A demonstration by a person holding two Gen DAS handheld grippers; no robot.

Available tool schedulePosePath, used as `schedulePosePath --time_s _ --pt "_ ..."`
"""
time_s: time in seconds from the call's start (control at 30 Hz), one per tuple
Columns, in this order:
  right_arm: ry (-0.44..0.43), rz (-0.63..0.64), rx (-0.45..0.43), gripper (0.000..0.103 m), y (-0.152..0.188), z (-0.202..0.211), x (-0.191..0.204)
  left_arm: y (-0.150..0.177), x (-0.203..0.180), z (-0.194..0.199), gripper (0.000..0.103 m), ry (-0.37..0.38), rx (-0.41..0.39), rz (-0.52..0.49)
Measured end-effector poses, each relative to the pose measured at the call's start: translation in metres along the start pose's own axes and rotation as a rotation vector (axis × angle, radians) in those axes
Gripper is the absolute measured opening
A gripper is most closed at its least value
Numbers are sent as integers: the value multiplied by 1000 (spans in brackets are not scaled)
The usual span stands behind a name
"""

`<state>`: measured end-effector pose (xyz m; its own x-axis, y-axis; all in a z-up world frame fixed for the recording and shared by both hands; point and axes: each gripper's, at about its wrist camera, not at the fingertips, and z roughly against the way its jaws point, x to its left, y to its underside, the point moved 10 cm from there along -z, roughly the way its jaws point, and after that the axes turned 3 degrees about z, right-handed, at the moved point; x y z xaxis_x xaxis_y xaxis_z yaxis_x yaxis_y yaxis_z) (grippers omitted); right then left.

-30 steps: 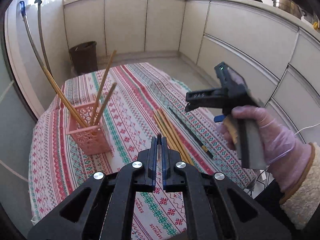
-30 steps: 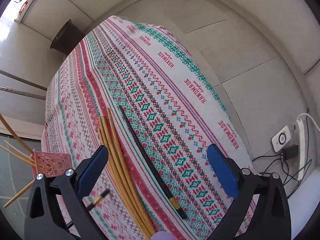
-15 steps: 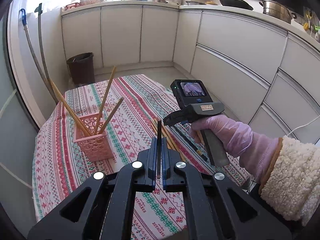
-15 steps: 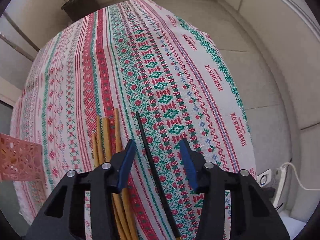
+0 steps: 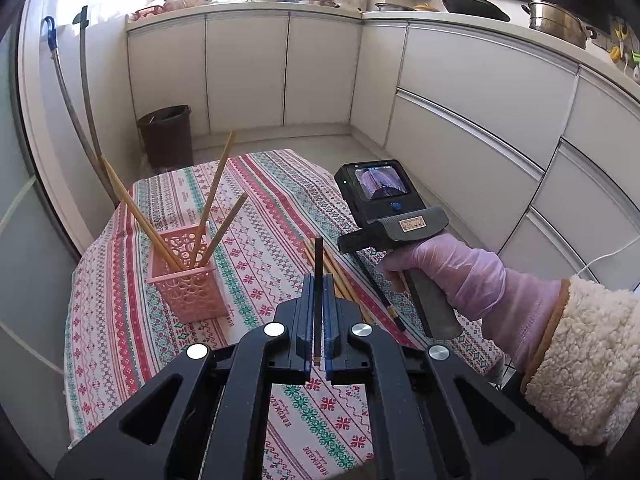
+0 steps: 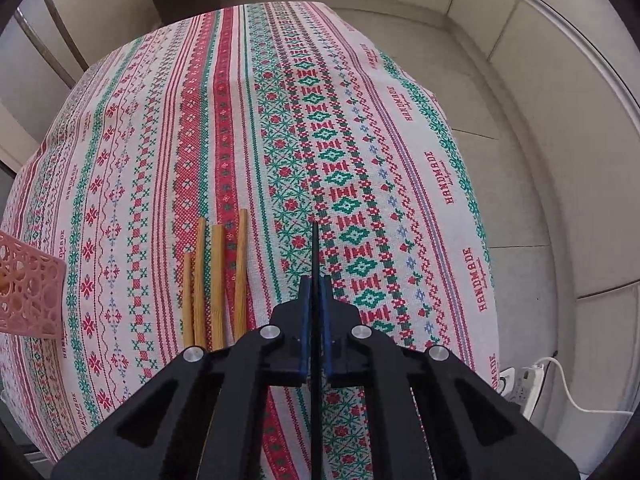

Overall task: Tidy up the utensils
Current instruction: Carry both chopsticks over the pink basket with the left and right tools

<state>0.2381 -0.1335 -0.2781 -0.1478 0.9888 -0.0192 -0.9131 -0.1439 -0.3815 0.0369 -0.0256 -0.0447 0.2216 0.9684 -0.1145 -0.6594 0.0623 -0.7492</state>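
Note:
My left gripper (image 5: 317, 284) is shut on a black chopstick (image 5: 318, 256) that points forward above the table. My right gripper (image 6: 315, 282) is shut on a second black chopstick (image 6: 315, 248) lying on the patterned tablecloth (image 6: 360, 128); its far tip still rests on the cloth. Several wooden chopsticks (image 6: 216, 276) lie just left of it, and they also show in the left wrist view (image 5: 340, 280). A pink perforated basket (image 5: 188, 276) holds three wooden chopsticks (image 5: 212, 200) at the table's left; its corner shows in the right wrist view (image 6: 28, 288).
A dark bin (image 5: 166, 136) stands on the floor beyond the table. White cabinets (image 5: 480, 120) run along the back and right. A power strip with cable (image 6: 524, 376) lies on the floor at the right. The table's right edge drops off near my right gripper.
My right gripper came down over the black chopstick on the cloth and shut on it. My left gripper stayed shut on its black chopstick and tilted up slightly.

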Motion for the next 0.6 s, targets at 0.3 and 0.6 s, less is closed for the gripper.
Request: schedulePosePath --time_s 0.3,0.6 --pt "-16 -108 -95 5 1 37 -38 -4 3 3 3 11 -14 21" --pt "-82 -196 -228 5 -4 98 -54 -10 4 10 3 8 -47 20"
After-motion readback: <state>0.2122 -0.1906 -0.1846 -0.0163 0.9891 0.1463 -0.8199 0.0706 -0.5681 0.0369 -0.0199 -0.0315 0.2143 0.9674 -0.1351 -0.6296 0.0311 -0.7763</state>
